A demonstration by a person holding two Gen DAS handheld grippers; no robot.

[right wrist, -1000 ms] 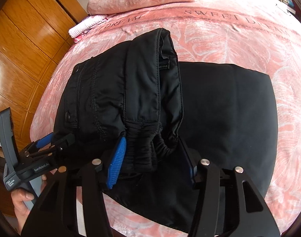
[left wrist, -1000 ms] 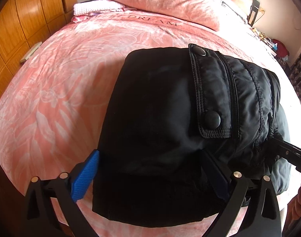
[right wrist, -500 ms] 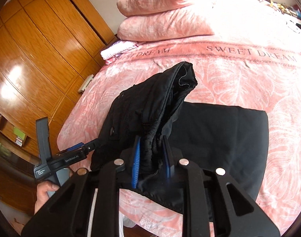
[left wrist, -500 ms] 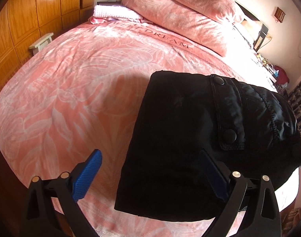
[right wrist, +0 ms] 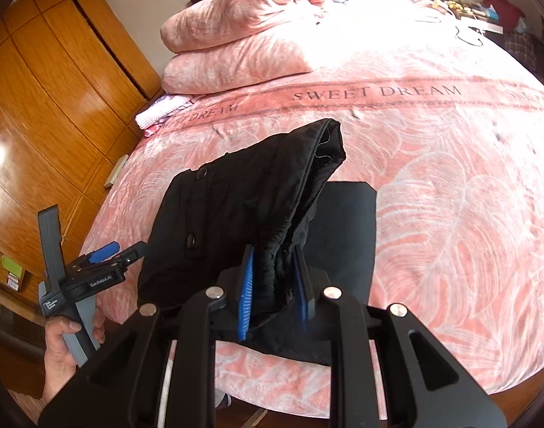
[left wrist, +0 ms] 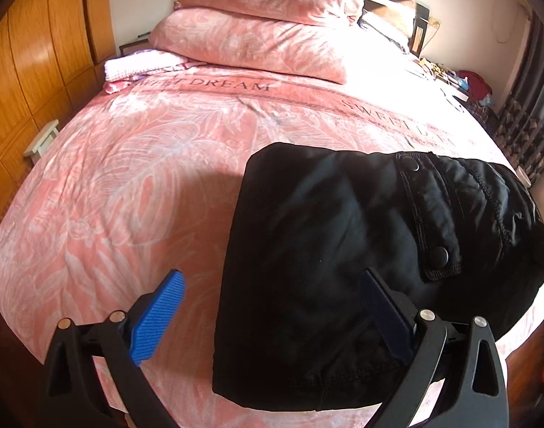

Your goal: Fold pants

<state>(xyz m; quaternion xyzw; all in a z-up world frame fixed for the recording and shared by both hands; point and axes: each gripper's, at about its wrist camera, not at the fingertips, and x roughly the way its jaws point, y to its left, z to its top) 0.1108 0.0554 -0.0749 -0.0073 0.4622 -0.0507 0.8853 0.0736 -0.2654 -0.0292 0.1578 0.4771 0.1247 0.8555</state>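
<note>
Both grippers sit higher and farther back from the black pants [left wrist: 325, 267] than a second ago, and more of the pink bedspread [left wrist: 129, 178] and its stacked pillows [left wrist: 257, 25] now fills each view. Over that second the right gripper [right wrist: 273, 285] has closed from a wide stance onto the gathered elastic waistband, and its blue pads [right wrist: 245, 292] now press the bunched cloth from both sides, holding that end of the pants up off the bed so the fabric rises in a tented ridge toward the far edge. Below the raised part, a flat folded layer of the pants lies on the bedspread near the bed's front edge, its snap-buttoned pocket flap facing up.

The left gripper [left wrist: 272, 317] stands wide open with nothing gripped: its left pad [left wrist: 158, 317] hangs over bare bedspread beside the pants, while its right finger hangs over the dark cloth; whether it touches cannot be told. From the right wrist view, a person's hand [right wrist: 68, 342] grips the grey handle of the left tool at the bed's left side, just beside the pants' edge. Wooden wardrobe doors [right wrist: 51, 89] line the wall to the left, and the words "SWEET DREAM" run across the bedspread beyond the garment.
</note>
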